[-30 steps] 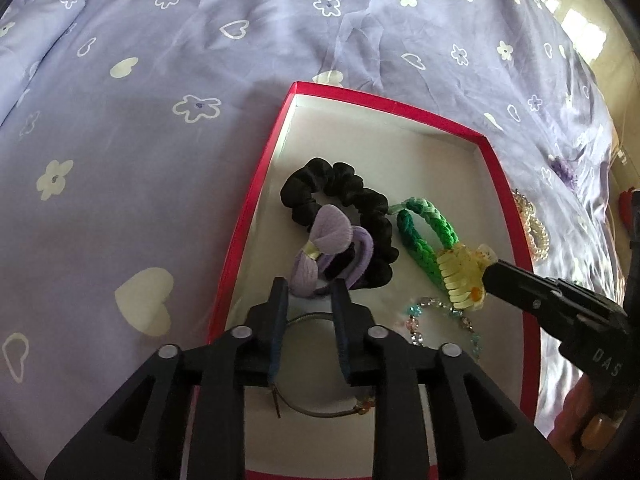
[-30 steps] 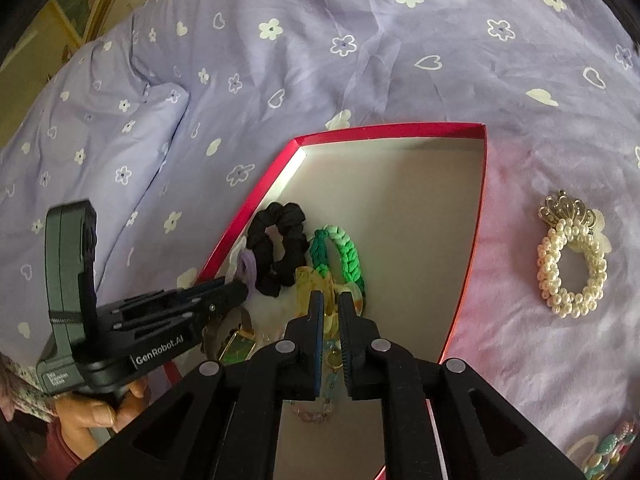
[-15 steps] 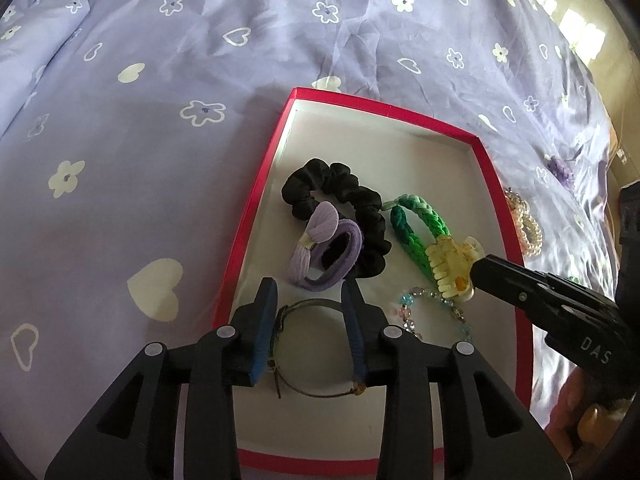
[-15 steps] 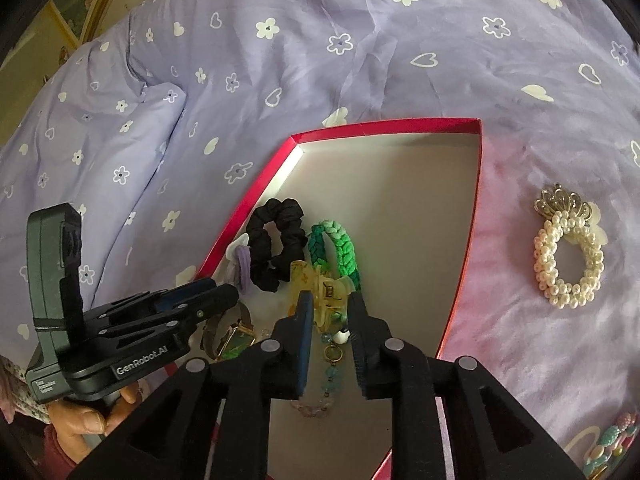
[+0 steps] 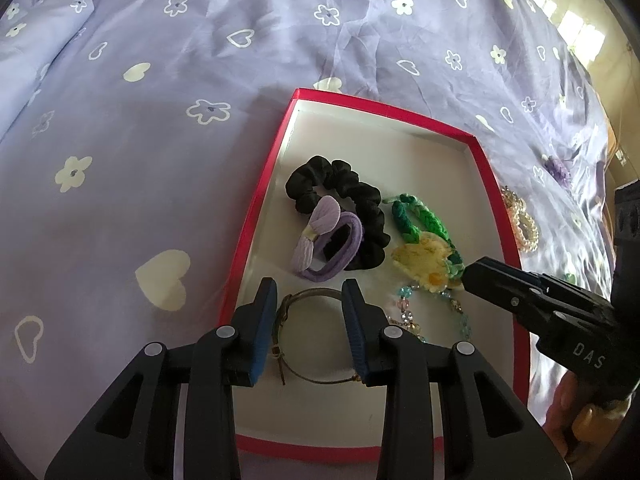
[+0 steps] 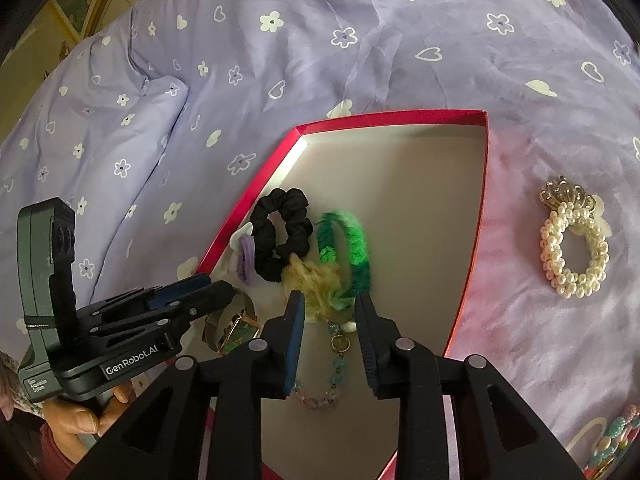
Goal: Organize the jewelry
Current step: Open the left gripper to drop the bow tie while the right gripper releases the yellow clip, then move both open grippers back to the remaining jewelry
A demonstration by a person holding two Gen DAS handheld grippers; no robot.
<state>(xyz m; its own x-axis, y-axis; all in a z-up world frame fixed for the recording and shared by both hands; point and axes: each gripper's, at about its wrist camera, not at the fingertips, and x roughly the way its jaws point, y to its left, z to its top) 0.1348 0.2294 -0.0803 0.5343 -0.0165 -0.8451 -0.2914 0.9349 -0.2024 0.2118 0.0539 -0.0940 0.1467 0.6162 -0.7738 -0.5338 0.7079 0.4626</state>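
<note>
Left wrist view: the red-rimmed box point(image 5: 256, 216) lies on the bed point(image 5: 160, 80) and already holds most of the pieces. A black scrunchie point(image 5: 340, 188) sits near the box's left edge with a lilac bow tie point(image 5: 320, 236) lying partly over it; a green braid point(image 5: 416, 216) lies beside them toward the right edge, a yellow claw clip point(image 5: 420, 260) at its near end. A thin bangle point(image 5: 312, 300) and a bead bracelet point(image 5: 408, 308) rest toward the near edge. The left gripper point(image 5: 310, 300) hovers over the bangle, jaws narrowly parted and empty. The right gripper's tip point(image 5: 474, 274) is just beside the clip.

Right wrist view: the right gripper point(image 6: 330, 312) has just been opening; its jaws stand a little apart with nothing pressed between them, the blurred clip point(image 6: 316, 280) just ahead. The clip may be dropping or merely smeared. The box's far half is bare.

Left to do, I judge: a pearl ring-shaped piece with a crown point(image 6: 572, 248) lies on the bed beyond the right edge, and pastel pieces point(image 6: 612, 436) at the lower right corner of the view.
</note>
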